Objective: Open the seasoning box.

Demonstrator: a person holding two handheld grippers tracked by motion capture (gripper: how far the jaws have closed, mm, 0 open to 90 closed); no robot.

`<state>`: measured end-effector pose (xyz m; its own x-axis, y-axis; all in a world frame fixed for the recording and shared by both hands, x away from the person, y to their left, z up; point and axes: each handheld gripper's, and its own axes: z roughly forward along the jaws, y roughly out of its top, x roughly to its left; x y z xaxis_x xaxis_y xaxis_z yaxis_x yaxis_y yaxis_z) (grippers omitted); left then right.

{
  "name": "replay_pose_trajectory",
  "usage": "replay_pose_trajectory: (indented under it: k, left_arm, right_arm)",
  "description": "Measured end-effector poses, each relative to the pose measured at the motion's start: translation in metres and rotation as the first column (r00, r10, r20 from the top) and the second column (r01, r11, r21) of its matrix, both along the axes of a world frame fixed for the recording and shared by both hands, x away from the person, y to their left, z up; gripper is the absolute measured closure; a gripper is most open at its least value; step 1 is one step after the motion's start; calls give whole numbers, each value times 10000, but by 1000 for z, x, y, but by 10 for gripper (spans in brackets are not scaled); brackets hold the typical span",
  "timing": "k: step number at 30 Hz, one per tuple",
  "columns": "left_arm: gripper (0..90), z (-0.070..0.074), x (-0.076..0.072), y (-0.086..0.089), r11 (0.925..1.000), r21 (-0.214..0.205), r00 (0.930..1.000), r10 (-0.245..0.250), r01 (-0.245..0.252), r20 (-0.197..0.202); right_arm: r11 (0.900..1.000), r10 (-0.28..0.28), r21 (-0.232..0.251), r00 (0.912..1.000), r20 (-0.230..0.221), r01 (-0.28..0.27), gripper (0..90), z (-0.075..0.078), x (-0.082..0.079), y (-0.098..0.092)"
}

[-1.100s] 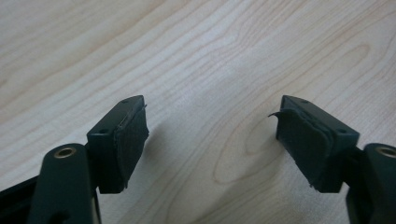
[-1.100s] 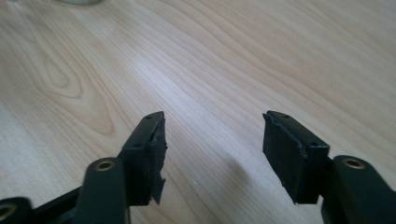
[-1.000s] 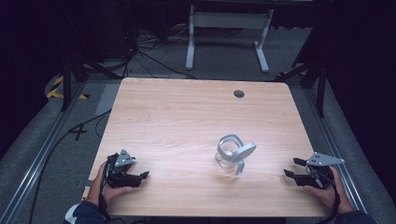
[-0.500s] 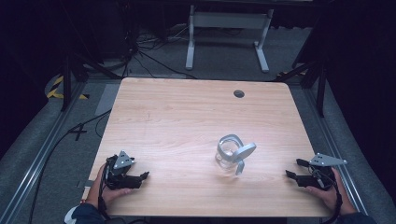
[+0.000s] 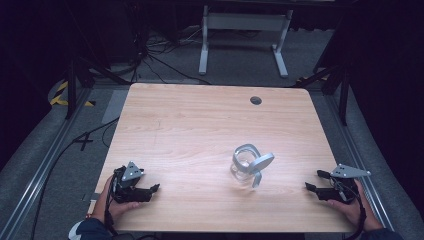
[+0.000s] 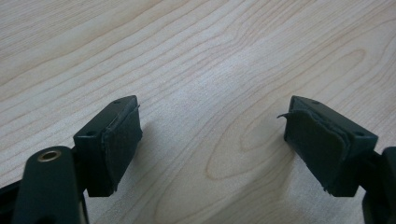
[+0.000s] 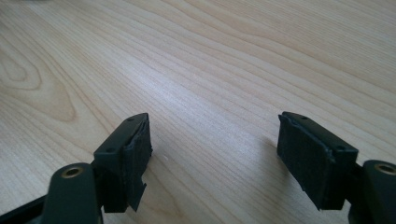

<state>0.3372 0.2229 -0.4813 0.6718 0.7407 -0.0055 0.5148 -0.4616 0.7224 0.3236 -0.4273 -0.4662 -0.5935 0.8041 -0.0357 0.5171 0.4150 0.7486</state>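
Note:
A small clear container [image 5: 244, 165] with a pale grey rim and a grey lid hanging open at its side stands on the wooden table [image 5: 200, 130], right of the middle. My left gripper [image 5: 152, 190] rests at the front left corner, held by a hand, jaws open and pointing right. In the left gripper view, the left gripper [image 6: 212, 112] has only bare wood between its pads. My right gripper [image 5: 314, 180] lies at the front right edge and points left toward the container, well short of it. Its jaws have just been opening; in the right gripper view, the right gripper [image 7: 214, 123] is empty.
A dark round cable hole [image 5: 256, 100] sits near the table's far edge. Behind the table a white metal stand [image 5: 240, 22] is on the grey floor. Black cables [image 5: 80, 142] trail over the floor at the left.

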Motion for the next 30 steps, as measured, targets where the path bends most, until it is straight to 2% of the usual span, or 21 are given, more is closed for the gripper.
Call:
replay_pose_trajectory:
  k: [5,11,13,16,30]
  left_arm:
    - [185,0,0,-1,9999,-89,9999,71,-72,-117]
    - [183,0,0,-1,10000,-66,10000,45,-46,-78]
    - [175,0,2,-1,10000,83,10000,4,-4,26]
    - [169,0,1,-1,10000,49,9999,51,-50,-92]
    - [169,0,1,-1,10000,52,10000,48,-47,-81]
  right_arm:
    - [10000,11,22,10000,9,-11,256,0,0,0]
    - [10000,48,31,10000,-7,-48,249,0,1,0]
    - [10000,64,30,10000,-26,-64,247,0,1,0]
    - [10000,61,30,10000,-23,-61,245,0,1,1]
    - [10000,65,17,10000,-9,-65,245,0,1,1]
